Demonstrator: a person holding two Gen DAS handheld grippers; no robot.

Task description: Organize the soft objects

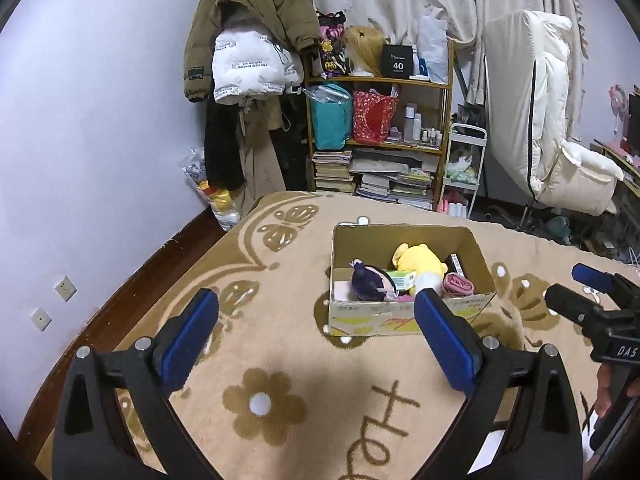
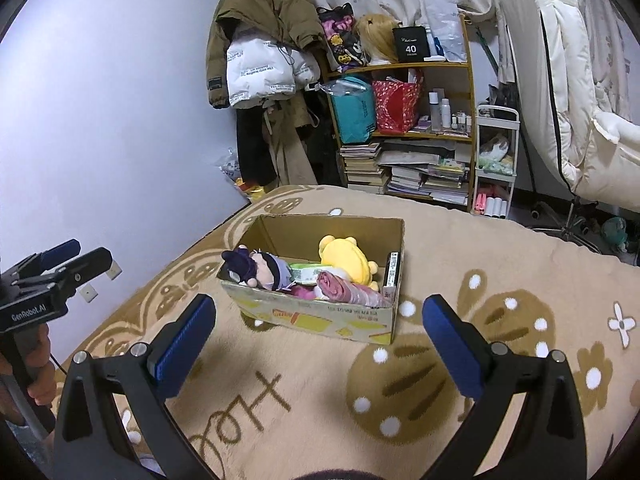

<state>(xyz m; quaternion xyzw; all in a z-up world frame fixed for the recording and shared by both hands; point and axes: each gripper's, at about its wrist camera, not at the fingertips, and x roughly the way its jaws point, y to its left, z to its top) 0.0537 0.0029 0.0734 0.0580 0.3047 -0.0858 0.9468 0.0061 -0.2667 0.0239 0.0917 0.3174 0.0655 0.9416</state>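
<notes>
An open cardboard box (image 1: 372, 318) (image 2: 320, 316) rests on a beige patterned blanket (image 1: 288, 344) (image 2: 480, 280). Inside lie a yellow plush (image 1: 418, 260) (image 2: 346, 258), a dark-haired doll (image 1: 370, 282) (image 2: 256, 270), a rolled pink cloth (image 1: 460, 284) (image 2: 352, 290), a green packet (image 1: 402, 279) (image 2: 306, 272) and a black item (image 2: 392, 270) against the right wall. My left gripper (image 1: 316, 316) hovers open just short of the box, holding nothing. My right gripper (image 2: 318, 318) is open too, empty, near the box's front wall. Each gripper shows at the edge of the other's view.
Past the bed stand a wooden shelf (image 1: 380, 80) with bags, bottles and stacked books, hanging coats (image 1: 248, 40), a white trolley (image 1: 466, 168) and a padded white chair (image 1: 552, 120). A lilac wall (image 1: 100, 120) runs along the left. A hand (image 2: 38, 372) grips the left handle.
</notes>
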